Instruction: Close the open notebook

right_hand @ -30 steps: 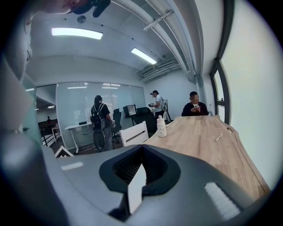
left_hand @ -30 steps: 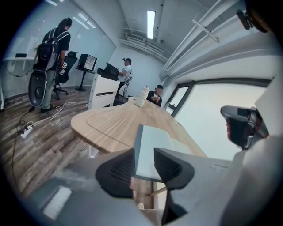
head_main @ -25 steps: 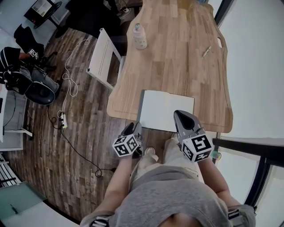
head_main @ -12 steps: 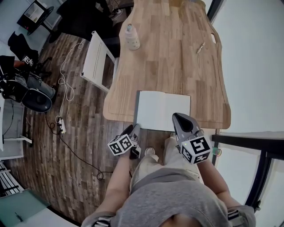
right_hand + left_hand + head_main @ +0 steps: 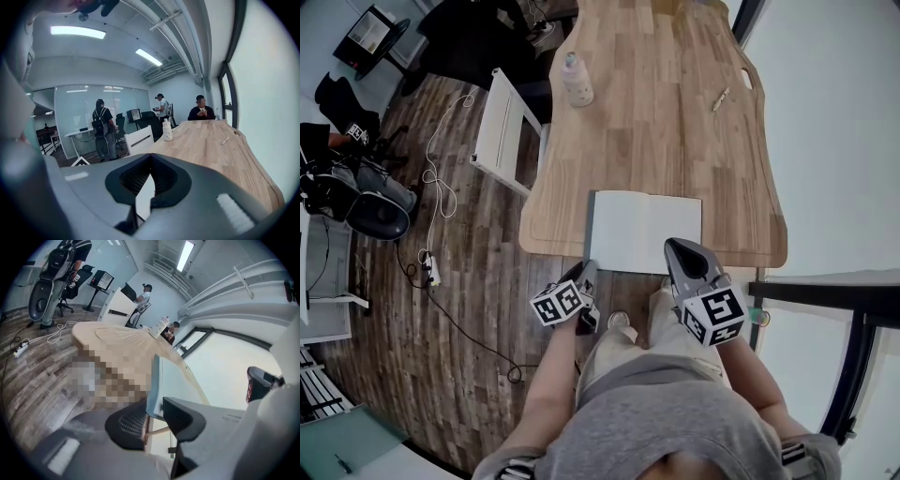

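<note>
The open notebook (image 5: 645, 230) lies flat on the wooden table (image 5: 656, 122), white pages up, its front edge hanging over the table's near edge. My left gripper (image 5: 589, 269) is at its near left corner. In the left gripper view the notebook's corner (image 5: 161, 380) fills the gap of my left gripper (image 5: 154, 411); its jaws have just been closing and both pads meet it. My right gripper (image 5: 677, 247) hovers over the right page near the front edge. In the right gripper view my right gripper (image 5: 151, 158) has its tips together, empty, with white page (image 5: 144, 197) showing below.
A bottle (image 5: 576, 80) and a small pen-like thing (image 5: 721, 98) lie farther up the table. A white chair (image 5: 508, 131) stands at the table's left side, cables (image 5: 441, 187) run over the floor, and people (image 5: 201, 108) are at the room's far end.
My left gripper has rolled slightly at the notebook's near left corner. The notebook lies open as before and the right gripper has stayed where it was.
</note>
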The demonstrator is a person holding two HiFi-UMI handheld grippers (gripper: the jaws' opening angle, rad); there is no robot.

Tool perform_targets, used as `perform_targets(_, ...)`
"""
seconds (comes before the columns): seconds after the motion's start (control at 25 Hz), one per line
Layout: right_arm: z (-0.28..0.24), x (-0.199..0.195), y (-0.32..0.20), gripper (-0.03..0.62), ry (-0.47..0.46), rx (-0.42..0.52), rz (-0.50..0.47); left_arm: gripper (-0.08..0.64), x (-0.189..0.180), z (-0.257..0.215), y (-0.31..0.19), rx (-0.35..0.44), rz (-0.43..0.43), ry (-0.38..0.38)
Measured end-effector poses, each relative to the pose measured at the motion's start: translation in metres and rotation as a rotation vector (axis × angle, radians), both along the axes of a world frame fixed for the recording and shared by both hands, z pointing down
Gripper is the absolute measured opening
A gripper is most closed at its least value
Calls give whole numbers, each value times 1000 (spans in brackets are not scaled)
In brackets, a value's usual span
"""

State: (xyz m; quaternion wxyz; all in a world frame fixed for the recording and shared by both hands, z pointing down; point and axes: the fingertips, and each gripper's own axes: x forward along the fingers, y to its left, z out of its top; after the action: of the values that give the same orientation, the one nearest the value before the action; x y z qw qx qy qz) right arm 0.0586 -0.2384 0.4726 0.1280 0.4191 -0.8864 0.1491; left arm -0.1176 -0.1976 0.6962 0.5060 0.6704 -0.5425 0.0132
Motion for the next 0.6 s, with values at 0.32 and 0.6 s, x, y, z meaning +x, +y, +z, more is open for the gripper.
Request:
perform_targets(0.32,-5,1,11,2,-4,10,26,32,0,-15,-1,28,-9,-25)
perform_targets(0.6,-9,6,22,2,-6,22,56,17,-1,-30,0,64,-2,-32)
